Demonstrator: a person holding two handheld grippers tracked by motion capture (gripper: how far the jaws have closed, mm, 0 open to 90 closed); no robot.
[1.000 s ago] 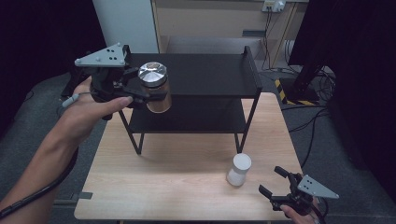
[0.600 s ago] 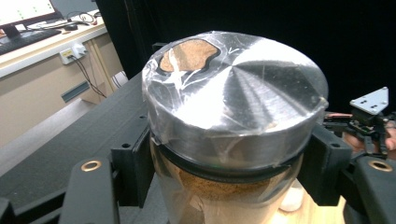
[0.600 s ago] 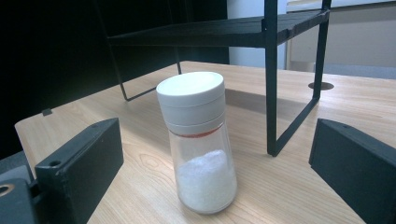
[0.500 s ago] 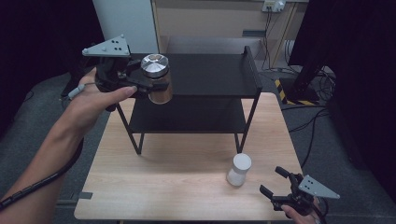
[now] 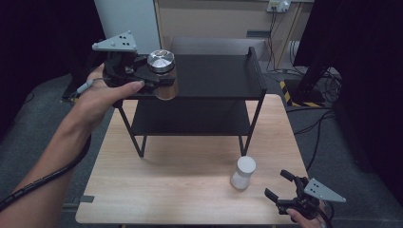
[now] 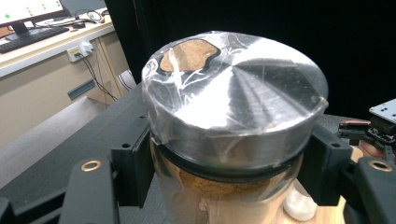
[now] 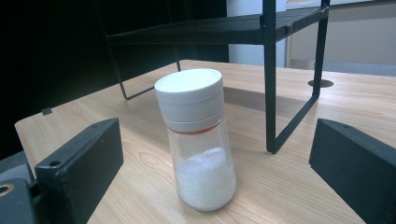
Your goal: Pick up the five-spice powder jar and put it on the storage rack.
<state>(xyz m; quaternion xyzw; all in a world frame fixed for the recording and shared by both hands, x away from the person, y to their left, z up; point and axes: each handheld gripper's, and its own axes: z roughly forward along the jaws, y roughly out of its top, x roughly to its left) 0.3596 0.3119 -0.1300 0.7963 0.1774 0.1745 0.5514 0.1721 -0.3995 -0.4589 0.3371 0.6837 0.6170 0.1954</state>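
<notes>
Above the top shelf of the black metal two-tier rack [image 5: 214,76], the left gripper [image 5: 159,80] is clamped around a glass jar of brown powder with a silver lid [image 5: 161,71], carried upright so nothing spills. Near the white-capped salt shaker [image 5: 243,173] on the wooden bench [image 5: 180,190], the right gripper [image 5: 280,187] waits, jaws apart.

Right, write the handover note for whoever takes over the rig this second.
Left gripper: shut on the jar with the metal lid, brown powder inside, held at the left front edge of the black rack's top shelf; whether it rests on the shelf can't be told.
Right gripper: open, empty, low at the table's near right corner, jaws aimed at the salt shaker.
Salt shaker: upright on the wooden table, untouched.
Left to do, probably: set the jar on the shelf, then pick up the shaker.
</notes>
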